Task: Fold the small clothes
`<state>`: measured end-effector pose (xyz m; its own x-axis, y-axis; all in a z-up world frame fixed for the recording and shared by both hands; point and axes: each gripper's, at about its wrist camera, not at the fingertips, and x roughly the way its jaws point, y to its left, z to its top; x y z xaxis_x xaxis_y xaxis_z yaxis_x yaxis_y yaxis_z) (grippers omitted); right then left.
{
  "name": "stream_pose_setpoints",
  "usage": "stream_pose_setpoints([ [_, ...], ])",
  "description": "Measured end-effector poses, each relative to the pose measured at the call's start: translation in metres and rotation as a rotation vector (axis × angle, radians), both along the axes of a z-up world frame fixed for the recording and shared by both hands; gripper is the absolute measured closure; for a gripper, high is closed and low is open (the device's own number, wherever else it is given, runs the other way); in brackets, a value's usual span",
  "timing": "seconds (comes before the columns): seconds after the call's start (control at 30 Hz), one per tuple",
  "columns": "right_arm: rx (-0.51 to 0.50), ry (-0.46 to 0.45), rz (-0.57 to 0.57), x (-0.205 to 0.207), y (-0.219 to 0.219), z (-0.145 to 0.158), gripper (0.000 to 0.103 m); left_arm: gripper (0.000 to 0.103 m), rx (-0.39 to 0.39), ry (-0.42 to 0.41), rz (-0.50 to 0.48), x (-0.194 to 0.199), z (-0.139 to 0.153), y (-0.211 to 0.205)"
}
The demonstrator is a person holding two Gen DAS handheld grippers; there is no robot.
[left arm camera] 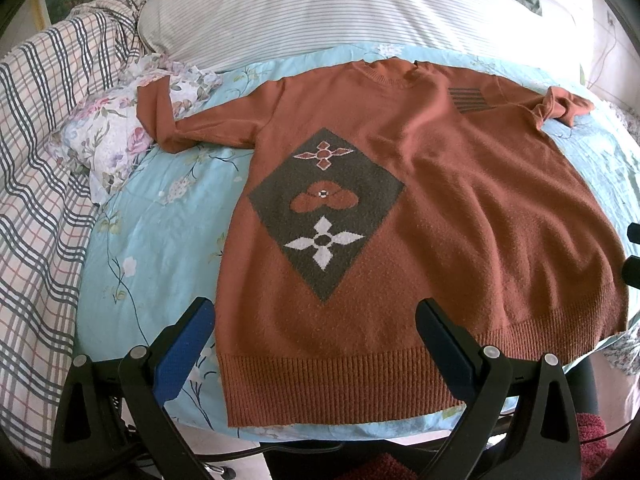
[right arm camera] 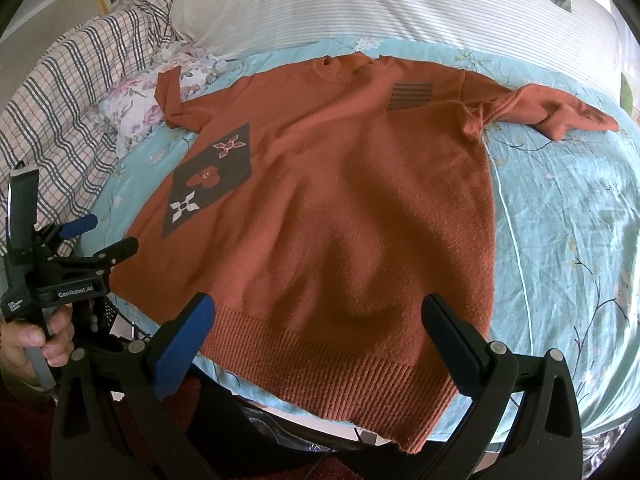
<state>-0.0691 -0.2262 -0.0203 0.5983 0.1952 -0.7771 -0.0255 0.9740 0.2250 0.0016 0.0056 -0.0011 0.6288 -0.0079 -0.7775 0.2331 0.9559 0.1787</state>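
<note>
A rust-orange knit sweater lies flat, front up, on a light blue floral sheet, neck toward the pillows. It bears a dark diamond with flower motifs and a striped chest patch. Both sleeves are spread outward and crumpled at their ends. My left gripper hovers open over the ribbed hem's left part, nothing between its fingers. My right gripper stands open above the hem's right part, empty. The left gripper also shows in the right wrist view, held by a hand.
A striped white pillow lies behind the sweater. A plaid quilt is heaped at the left, with a floral cloth beside it under the left sleeve. The bed's near edge runs just below the hem.
</note>
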Motion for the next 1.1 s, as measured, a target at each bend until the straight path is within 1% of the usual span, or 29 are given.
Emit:
stream_pose_setpoints([
  [0.33,0.004,0.012,0.0,0.0,0.001,0.001,0.0,0.002,-0.002,-0.002,-0.001,0.0,-0.001,0.001],
  [0.4,0.001,0.001,0.0,0.0,0.001,0.002,0.0,0.002,-0.001,-0.004,-0.002,0.0,0.0,0.0],
  [0.57,0.005,0.012,-0.006,0.002,0.0,0.006,0.0,0.002,0.0,0.008,-0.004,0.002,0.001,-0.003],
  [0.6,-0.008,-0.022,-0.007,0.002,-0.001,0.005,0.0,0.002,-0.002,0.008,-0.004,0.002,0.001,-0.003],
  [0.63,-0.023,-0.078,-0.008,0.001,-0.001,0.004,0.0,0.002,-0.003,0.009,-0.005,0.003,0.001,-0.004],
  [0.7,-0.023,-0.104,-0.011,0.002,-0.002,0.004,0.0,0.002,-0.002,0.01,-0.007,0.004,0.0,-0.005],
  [0.73,-0.012,-0.083,-0.013,0.003,-0.003,0.004,0.0,0.002,0.0,0.009,-0.008,0.005,-0.001,-0.006],
  [0.77,0.006,-0.037,-0.016,0.005,-0.005,0.003,0.0,0.002,0.0,0.009,-0.009,0.006,-0.001,-0.007],
  [0.8,0.009,-0.023,-0.018,0.006,-0.006,0.002,0.0,0.002,0.0,0.01,-0.011,0.007,-0.002,-0.007],
  [0.9,0.023,-0.015,-0.028,0.009,-0.012,-0.001,0.0,0.002,-0.007,0.029,-0.014,0.012,-0.004,-0.008],
  [0.93,0.026,-0.02,-0.036,0.009,-0.015,-0.001,0.0,0.002,-0.008,0.043,-0.014,0.014,-0.004,-0.008],
  [0.97,0.028,-0.051,-0.043,0.009,-0.02,0.0,0.0,0.002,-0.011,0.058,-0.015,0.017,-0.005,-0.008],
  [1.0,0.035,-0.052,-0.052,0.009,-0.024,0.0,0.0,0.002,-0.016,0.077,-0.016,0.019,-0.006,-0.008],
  [1.1,0.069,-0.067,-0.096,0.01,-0.045,0.001,0.0,0.002,-0.015,0.077,-0.017,0.026,-0.008,-0.011],
])
